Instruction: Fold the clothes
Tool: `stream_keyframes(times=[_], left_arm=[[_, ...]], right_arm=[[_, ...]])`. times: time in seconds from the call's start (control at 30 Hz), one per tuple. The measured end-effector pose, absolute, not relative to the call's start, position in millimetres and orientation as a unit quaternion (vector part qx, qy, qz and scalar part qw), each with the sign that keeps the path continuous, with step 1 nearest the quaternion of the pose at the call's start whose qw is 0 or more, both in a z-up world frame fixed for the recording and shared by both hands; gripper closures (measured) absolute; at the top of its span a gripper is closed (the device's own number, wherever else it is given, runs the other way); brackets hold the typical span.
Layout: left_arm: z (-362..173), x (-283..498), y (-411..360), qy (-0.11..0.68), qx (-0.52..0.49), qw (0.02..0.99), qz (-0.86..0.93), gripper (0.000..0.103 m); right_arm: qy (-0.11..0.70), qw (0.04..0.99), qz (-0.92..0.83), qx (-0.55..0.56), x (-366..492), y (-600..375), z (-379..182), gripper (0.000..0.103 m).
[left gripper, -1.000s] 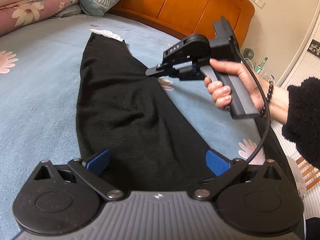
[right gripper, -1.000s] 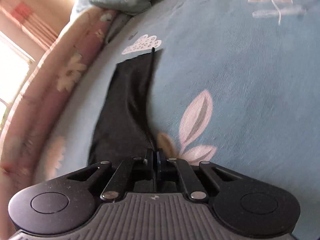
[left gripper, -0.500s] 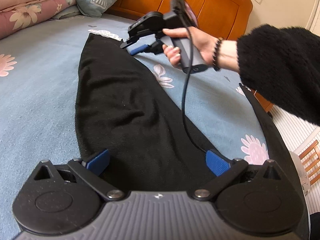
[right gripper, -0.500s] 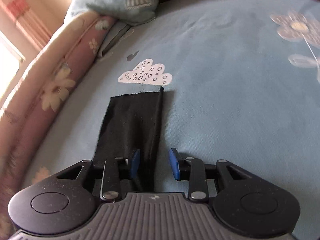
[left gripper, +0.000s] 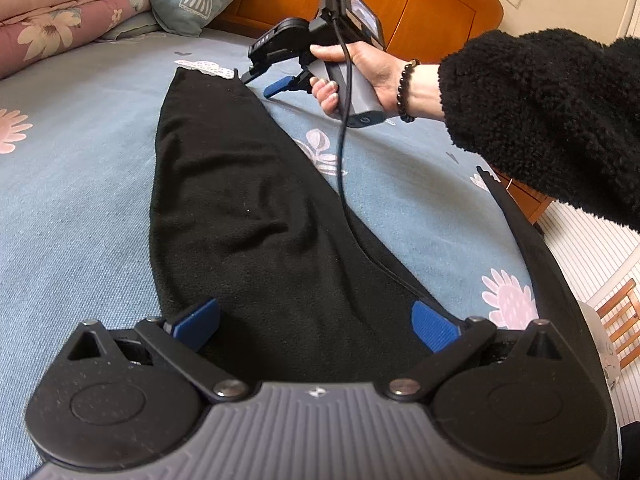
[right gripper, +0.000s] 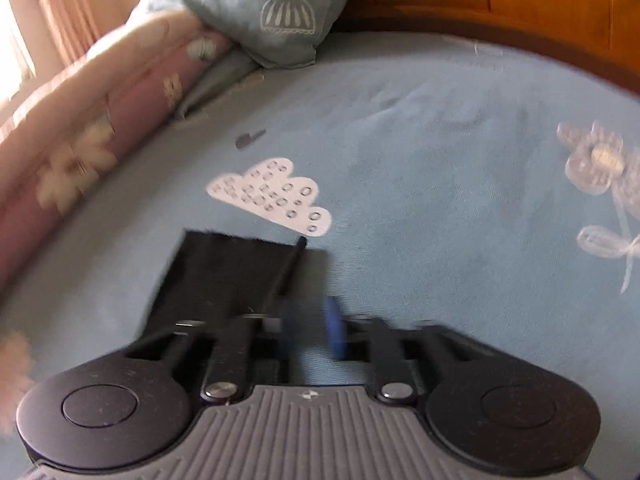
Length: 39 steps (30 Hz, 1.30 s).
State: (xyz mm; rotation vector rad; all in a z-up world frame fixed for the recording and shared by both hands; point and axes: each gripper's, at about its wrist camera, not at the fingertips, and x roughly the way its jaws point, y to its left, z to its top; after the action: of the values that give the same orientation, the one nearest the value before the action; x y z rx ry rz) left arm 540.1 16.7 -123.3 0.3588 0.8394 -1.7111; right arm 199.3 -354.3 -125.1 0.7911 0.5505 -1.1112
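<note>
A long black garment [left gripper: 248,208] lies flat on the blue flowered bed sheet [left gripper: 72,208], its narrow far end just below a white cloud print [right gripper: 272,194] and its wide near end reaching the left claw [left gripper: 316,320]. The left claw stands released, blue pads spread wide over the cloth. The right claw [right gripper: 310,330], held in a hand [left gripper: 360,76] with a black fleece sleeve [left gripper: 540,120], is opening at the garment's far right corner, nothing pinched between its pads.
</note>
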Motion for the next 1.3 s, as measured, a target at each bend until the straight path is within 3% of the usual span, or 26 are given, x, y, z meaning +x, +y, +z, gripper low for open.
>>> stream_keyframes(times=[0.4, 0.53, 0.57, 0.6, 0.63, 0.87, 0.93, 1.17, 1.3], left_arm=[[-123.9, 539.8, 18.8, 0.353, 0.155, 0.567, -0.728, 0.001], [-124.3, 541.3, 18.5, 0.354, 0.154, 0.566, -0.729, 0.001], [-124.3, 541.5, 18.8, 0.354, 0.153, 0.566, -0.729, 0.001], [-124.3, 541.7, 19.1, 0.354, 0.153, 0.566, -0.729, 0.001], [-124.3, 541.7, 19.5, 0.354, 0.153, 0.566, -0.729, 0.001], [-123.5, 538.1, 24.1, 0.344, 0.161, 0.569, -0.729, 0.001], [-123.8, 537.2, 23.6, 0.342, 0.163, 0.57, -0.729, 0.001], [-124.3, 539.3, 21.6, 0.344, 0.162, 0.57, -0.729, 0.001], [-124.8, 538.8, 22.1, 0.341, 0.165, 0.571, -0.728, 0.001]], right_arm=[[0.149, 0.743, -0.476, 0.446, 198.8, -368.5, -132.1, 0.061], [0.166, 0.743, -0.47, 0.446, 207.1, -371.1, -135.9, 0.063], [0.182, 0.743, -0.473, 0.436, 211.3, -371.1, -136.9, 0.066], [0.198, 0.742, -0.48, 0.424, 215.5, -370.8, -137.4, 0.079], [0.21, 0.74, -0.493, 0.406, 219.5, -369.9, -136.8, 0.099], [0.265, 0.735, -0.555, 0.286, 241.6, -369.2, -132.1, 0.094], [0.275, 0.728, -0.559, 0.286, 241.2, -370.8, -128.9, 0.078], [0.323, 0.776, -0.443, 0.314, 231.0, -320.7, -90.2, 0.079], [0.376, 0.782, -0.371, 0.331, 229.1, -287.9, -99.5, 0.079]])
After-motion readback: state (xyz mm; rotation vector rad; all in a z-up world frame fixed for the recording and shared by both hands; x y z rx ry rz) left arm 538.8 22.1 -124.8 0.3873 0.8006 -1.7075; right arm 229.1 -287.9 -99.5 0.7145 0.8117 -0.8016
